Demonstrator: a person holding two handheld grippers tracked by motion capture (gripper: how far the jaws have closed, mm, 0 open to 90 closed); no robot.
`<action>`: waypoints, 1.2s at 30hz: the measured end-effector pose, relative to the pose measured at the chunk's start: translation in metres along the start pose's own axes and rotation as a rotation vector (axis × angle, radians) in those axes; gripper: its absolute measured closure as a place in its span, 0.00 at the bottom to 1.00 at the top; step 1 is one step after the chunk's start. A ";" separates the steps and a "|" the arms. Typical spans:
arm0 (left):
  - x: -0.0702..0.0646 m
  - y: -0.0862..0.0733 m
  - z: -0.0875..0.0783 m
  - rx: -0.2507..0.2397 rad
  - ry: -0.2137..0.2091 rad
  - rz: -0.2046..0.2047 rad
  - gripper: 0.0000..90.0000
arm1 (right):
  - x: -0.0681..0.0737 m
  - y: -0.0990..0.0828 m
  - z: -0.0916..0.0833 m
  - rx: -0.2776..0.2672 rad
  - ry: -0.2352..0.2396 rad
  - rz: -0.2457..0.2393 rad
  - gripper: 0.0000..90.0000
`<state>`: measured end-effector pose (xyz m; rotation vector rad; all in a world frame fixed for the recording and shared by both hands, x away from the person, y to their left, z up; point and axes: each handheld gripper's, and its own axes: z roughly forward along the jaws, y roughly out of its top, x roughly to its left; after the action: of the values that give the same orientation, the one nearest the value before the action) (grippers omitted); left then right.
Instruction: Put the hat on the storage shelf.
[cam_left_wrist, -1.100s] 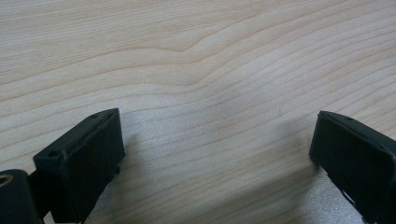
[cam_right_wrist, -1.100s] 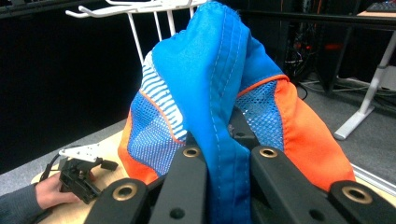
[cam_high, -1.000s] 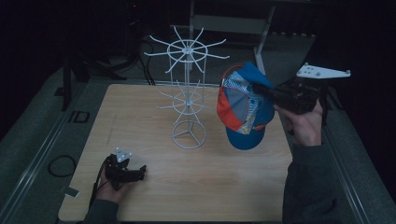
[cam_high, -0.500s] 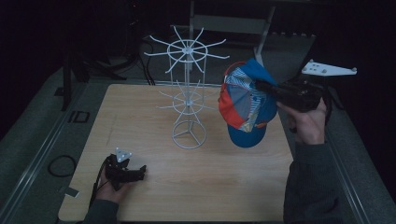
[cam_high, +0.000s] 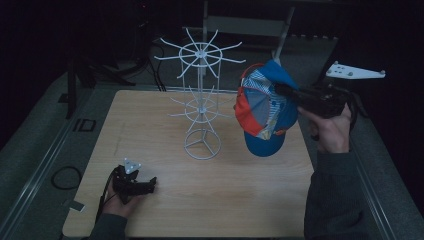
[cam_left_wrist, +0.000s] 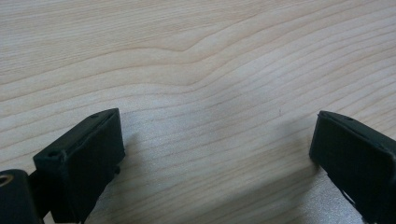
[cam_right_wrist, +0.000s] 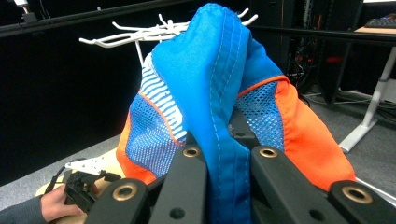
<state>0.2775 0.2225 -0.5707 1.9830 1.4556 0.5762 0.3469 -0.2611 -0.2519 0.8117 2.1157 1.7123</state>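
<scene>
Cap (cam_high: 265, 117), blue with orange and mesh panels, held in the air above the right edge of the table (cam_high: 150, 120), right of the rack (cam_high: 201, 100). It hangs crown toward the rack, brim downward, so its long axis runs roughly vertical. In the right gripper view the cap (cam_right_wrist: 210, 93) is pinched by a fold of blue fabric between the two jaws, which are closed tight on it.

Right gripper (cam_high: 285, 92): grips the cap at its upper rear and points left, level, toward the rack. The cap lies straight ahead of the jaws, between them and the rack's upper ring of white wire arms (cam_high: 200, 52). The nearest arm tips are close to the crown but apart from it. Judged from this layout, hanging the cap calls for a short carry leftward, with the crown or back strap brought over an arm tip; the right hand is much the nearer.

Left gripper (cam_high: 150, 184): rests on the table's near left corner, well apart from rack and cap. In the left gripper view its jaws stand wide apart over bare wood (cam_left_wrist: 210, 70), holding nothing.
</scene>
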 end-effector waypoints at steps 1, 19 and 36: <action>0.000 0.000 0.000 0.000 0.000 0.000 0.03 | 0.000 0.001 -0.001 -0.003 0.001 0.001 0.98; 0.000 0.000 0.000 -0.001 0.000 0.000 0.03 | 0.006 0.013 -0.006 -0.035 0.016 -0.018 0.98; 0.000 0.000 0.000 -0.001 0.001 0.000 0.03 | 0.006 0.026 -0.007 -0.066 0.025 -0.019 0.98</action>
<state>0.2775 0.2225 -0.5708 1.9819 1.4556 0.5775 0.3446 -0.2598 -0.2246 0.7534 2.0648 1.7817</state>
